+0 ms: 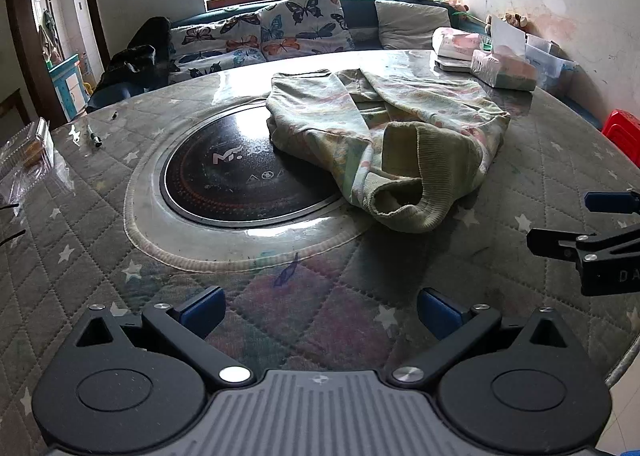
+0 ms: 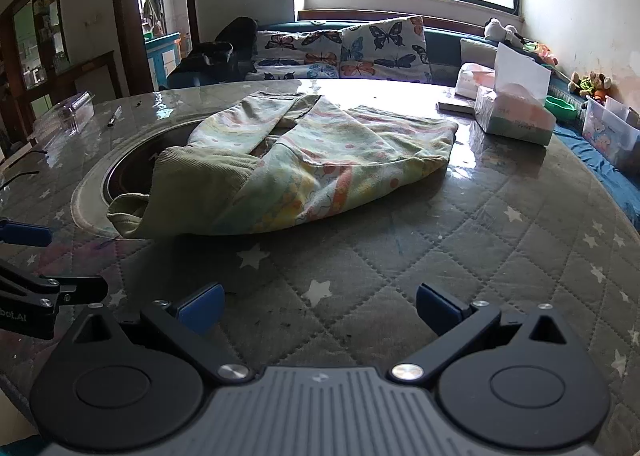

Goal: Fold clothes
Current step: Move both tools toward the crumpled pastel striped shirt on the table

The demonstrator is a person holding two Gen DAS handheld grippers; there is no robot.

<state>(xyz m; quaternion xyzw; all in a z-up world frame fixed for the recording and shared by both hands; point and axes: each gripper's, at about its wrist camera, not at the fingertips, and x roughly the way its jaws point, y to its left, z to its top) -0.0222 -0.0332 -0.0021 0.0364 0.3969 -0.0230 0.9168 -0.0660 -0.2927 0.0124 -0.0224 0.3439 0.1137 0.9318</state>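
Both grippers — left gripper, right gripper — gape empty; the crumpled garment ahead likely needs spreading first.

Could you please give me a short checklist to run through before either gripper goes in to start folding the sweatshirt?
1. Left gripper open and empty: ok, fingers wide apart over the quilted table cover.
2. Right gripper open and empty: ok.
3. Sweatshirt lying flat: not ok, it is bunched with a sleeve thrown across it.
4. Ribbed hem reachable: ok, it faces the grippers at the near edge.
5. Garment clear of the induction cooktop: not ok, it overlaps the cooktop's right side.
6. Tissue box clear of the garment: ok, a gap shows.
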